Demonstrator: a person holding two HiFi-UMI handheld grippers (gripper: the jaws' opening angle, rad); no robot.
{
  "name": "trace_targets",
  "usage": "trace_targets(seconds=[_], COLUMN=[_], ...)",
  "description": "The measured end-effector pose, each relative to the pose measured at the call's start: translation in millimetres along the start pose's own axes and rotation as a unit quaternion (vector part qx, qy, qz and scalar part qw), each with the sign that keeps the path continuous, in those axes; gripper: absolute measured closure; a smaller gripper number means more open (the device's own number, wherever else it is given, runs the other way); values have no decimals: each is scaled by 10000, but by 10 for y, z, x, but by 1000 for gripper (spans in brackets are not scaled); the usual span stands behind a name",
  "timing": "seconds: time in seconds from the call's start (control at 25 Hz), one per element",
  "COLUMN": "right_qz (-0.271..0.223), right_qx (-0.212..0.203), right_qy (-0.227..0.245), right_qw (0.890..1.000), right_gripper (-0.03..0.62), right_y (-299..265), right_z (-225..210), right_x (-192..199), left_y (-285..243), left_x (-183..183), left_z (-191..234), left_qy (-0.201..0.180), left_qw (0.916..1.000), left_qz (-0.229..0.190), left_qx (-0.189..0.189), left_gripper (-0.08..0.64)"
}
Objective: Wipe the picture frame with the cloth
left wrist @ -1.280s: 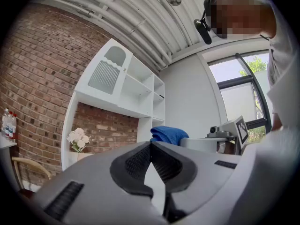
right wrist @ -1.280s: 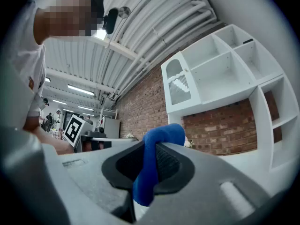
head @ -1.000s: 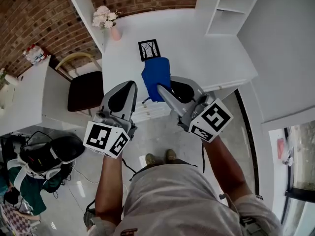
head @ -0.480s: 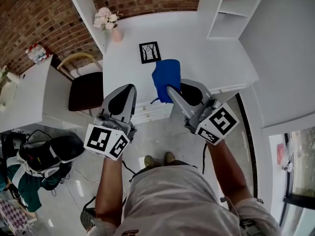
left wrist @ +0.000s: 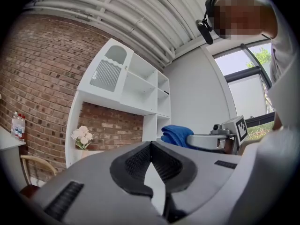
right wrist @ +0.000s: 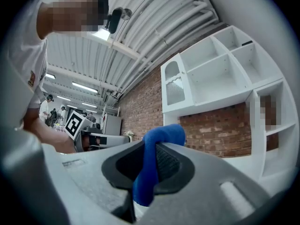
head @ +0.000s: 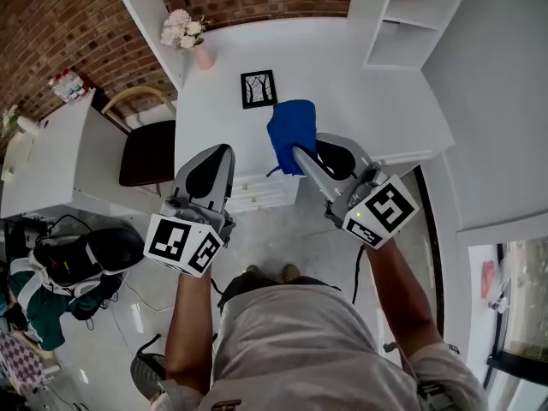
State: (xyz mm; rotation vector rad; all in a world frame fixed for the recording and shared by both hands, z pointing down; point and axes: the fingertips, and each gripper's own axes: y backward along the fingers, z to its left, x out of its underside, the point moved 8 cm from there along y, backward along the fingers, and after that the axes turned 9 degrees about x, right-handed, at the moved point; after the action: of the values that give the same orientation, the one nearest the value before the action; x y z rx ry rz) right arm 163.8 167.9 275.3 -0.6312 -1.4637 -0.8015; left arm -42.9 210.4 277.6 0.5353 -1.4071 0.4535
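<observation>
A small black picture frame (head: 259, 89) with a tree drawing lies flat on the white desk (head: 360, 92). My right gripper (head: 297, 151) is shut on a blue cloth (head: 291, 129), which hangs bunched over the desk's front part, just right of and nearer than the frame. The same cloth (right wrist: 154, 158) is pinched between the jaws in the right gripper view. My left gripper (head: 221, 151) is shut with nothing in it, held at the desk's front edge to the left. In the left gripper view the left gripper (left wrist: 151, 146) shows closed jaws, with the cloth (left wrist: 176, 135) to the right.
A pink vase of flowers (head: 190, 39) stands at the desk's back left corner. White shelving (head: 402, 15) rises at the back right. A chair (head: 147, 148) sits left of the desk, beside another white table (head: 43, 169). A black bag (head: 86, 259) lies on the floor.
My right gripper has carried the blue cloth to the right and slightly forward over the desk. My left gripper has barely shifted.
</observation>
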Motion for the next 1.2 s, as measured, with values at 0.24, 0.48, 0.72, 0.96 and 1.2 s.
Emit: trace_targets(seconds=[0.24,0.48,0.72,0.96,1.2], right_qz=[-18,85,232,440,671], right_qx=[-1,155,353,540,744], right_qy=[54,26,98,56,40], right_qw=[10000,9998,9991,9976,9950], right_gripper=[545,545,545,545,545], right_y=[-77,-279,-723,-1316,-1831], right_z=[-167,-363,-643,-894,-1073], right_x=[-30,87,193,361,479], left_y=[-92,-278,-593,-948,-1258], left_x=[78,170,334,486,631], left_z=[104,433,978,1649,2242], left_qy=[42,65,169,362,598], left_qw=[9999,10000,9997,9981,9943], left_qz=[54,29,157,443,846], left_qx=[-78,-58,49,210,259], left_gripper=[560,560,560,560,558])
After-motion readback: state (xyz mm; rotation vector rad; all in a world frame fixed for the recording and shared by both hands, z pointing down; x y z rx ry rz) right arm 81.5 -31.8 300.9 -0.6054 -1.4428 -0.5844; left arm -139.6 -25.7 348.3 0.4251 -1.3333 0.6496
